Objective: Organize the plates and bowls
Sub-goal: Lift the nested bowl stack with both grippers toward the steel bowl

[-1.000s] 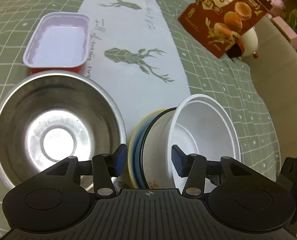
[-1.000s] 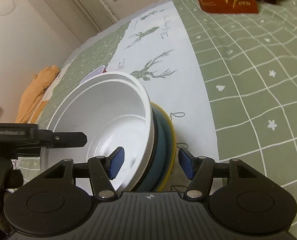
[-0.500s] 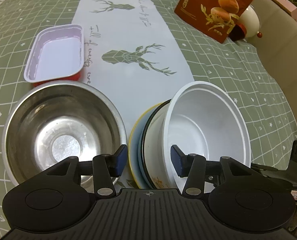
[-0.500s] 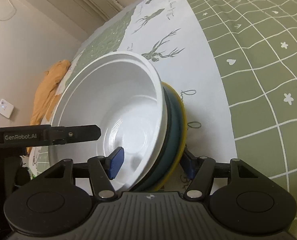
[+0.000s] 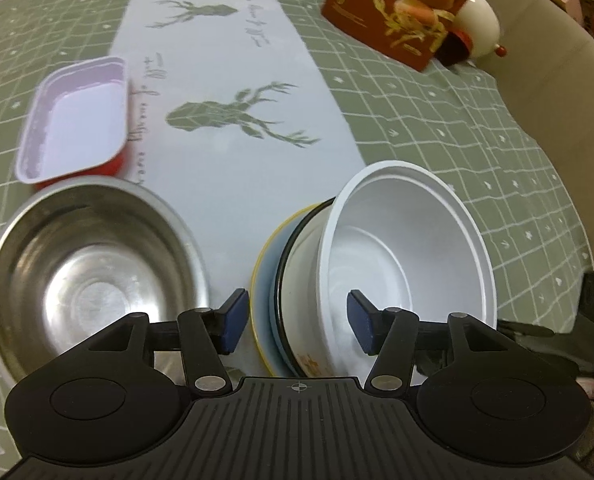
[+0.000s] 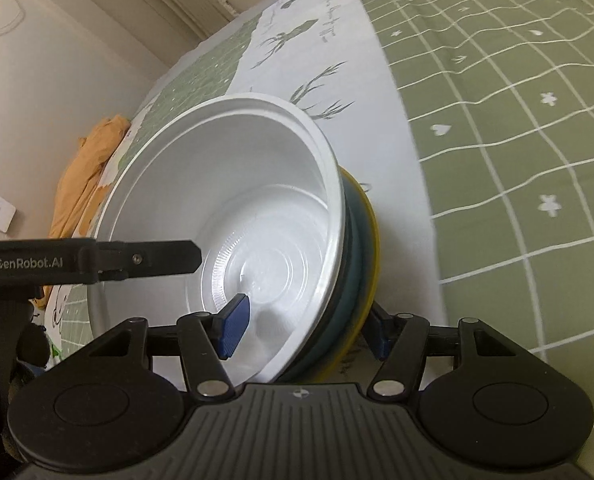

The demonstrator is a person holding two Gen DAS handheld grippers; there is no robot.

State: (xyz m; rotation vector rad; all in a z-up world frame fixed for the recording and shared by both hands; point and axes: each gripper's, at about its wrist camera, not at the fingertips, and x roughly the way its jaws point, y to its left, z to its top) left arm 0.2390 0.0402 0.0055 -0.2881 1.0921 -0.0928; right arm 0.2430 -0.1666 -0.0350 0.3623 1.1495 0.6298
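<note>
Straddling tilted stack (image 5: pixel 297 304) from both sides: left gripper (image 5: pixel 293 322) jaws opening, pads clear of dishes; right gripper (image 6: pixel 303 326) pinching white bowl (image 6: pixel 233 200) plus plates from right. Steel bowl (image 5: pixel 89 280) just left, upright.

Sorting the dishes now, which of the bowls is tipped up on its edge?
The white plastic bowl, nested with the stack; the steel bowl sits flat, mouth up.
</note>
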